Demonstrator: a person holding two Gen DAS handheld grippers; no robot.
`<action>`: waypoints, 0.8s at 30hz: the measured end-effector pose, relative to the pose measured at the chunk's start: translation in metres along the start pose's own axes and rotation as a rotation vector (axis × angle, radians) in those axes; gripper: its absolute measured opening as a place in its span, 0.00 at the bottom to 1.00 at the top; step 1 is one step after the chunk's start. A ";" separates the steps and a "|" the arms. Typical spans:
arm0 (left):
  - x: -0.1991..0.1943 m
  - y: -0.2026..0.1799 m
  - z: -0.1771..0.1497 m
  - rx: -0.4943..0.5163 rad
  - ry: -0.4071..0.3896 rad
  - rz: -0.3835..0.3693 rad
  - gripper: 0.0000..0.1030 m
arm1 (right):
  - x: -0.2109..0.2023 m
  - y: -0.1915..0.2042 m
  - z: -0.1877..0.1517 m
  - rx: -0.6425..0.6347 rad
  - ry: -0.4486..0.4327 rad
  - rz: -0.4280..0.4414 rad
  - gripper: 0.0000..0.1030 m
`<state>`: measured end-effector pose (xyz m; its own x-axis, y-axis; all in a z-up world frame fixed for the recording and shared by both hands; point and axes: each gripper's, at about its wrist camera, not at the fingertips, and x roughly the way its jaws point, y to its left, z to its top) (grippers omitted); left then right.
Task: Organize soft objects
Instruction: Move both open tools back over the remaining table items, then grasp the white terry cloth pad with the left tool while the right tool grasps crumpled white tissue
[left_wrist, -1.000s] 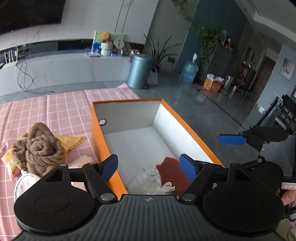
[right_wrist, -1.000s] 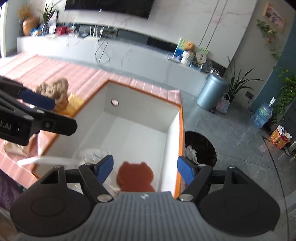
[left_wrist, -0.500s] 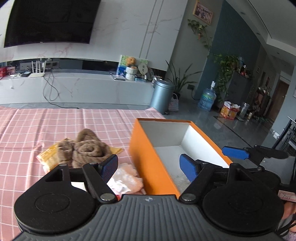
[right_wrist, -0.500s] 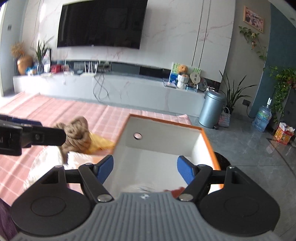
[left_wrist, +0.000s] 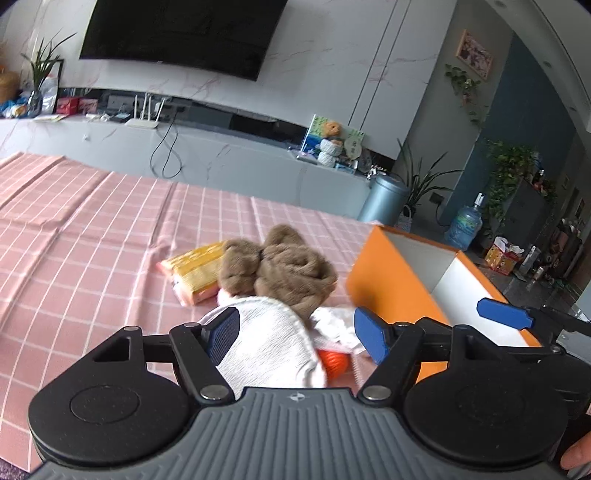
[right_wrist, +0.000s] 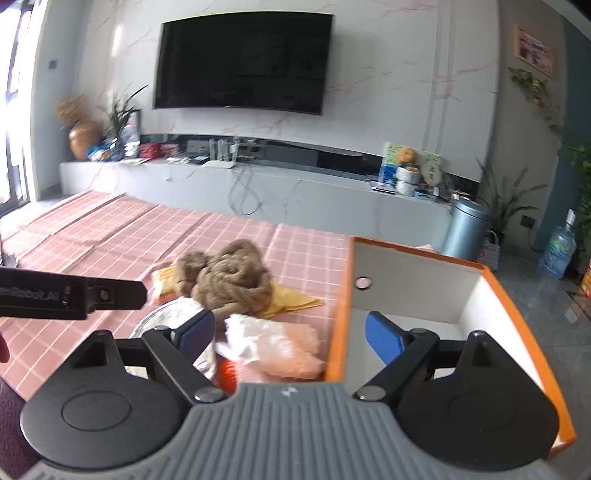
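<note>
The left gripper (left_wrist: 295, 332), jaws spread and lately easing inward with nothing pinched, hangs over the white cloth (left_wrist: 273, 347) near the brown towel (left_wrist: 284, 269), left of the orange box (left_wrist: 399, 284). A second ago both grippers looked down into that box; the right gripper (right_wrist: 290, 334), jaws just widened and empty, now straddles its left wall above a peach bundle (right_wrist: 284, 350). An orange thing (left_wrist: 334, 362) under the cloths is mostly hidden.

Left tongs (left_wrist: 295, 334): jaws wide, just narrowed, nothing gripped, above white cloth (left_wrist: 273, 347). Behind: brown knitted bundle (left_wrist: 284, 269), yellow packet (left_wrist: 195, 269). Orange ball (left_wrist: 334, 362) beside cloth. Orange box (left_wrist: 399, 280) at right. Pink checked counter (left_wrist: 92, 236).
</note>
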<state>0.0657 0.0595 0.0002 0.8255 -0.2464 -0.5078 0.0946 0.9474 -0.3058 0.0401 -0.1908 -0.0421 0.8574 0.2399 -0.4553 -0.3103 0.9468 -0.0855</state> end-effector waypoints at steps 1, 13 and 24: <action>0.001 0.005 -0.004 -0.007 0.008 0.003 0.81 | 0.002 0.007 -0.002 -0.022 0.002 0.003 0.85; 0.007 0.051 -0.039 -0.020 0.078 0.040 0.78 | 0.033 0.046 -0.022 -0.181 0.042 0.019 0.65; 0.043 0.050 -0.048 -0.008 0.177 0.111 0.83 | 0.059 0.038 -0.025 -0.156 0.089 -0.011 0.47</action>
<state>0.0799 0.0863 -0.0755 0.7202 -0.1736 -0.6716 0.0039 0.9692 -0.2463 0.0685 -0.1461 -0.0945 0.8233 0.2031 -0.5300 -0.3670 0.9028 -0.2242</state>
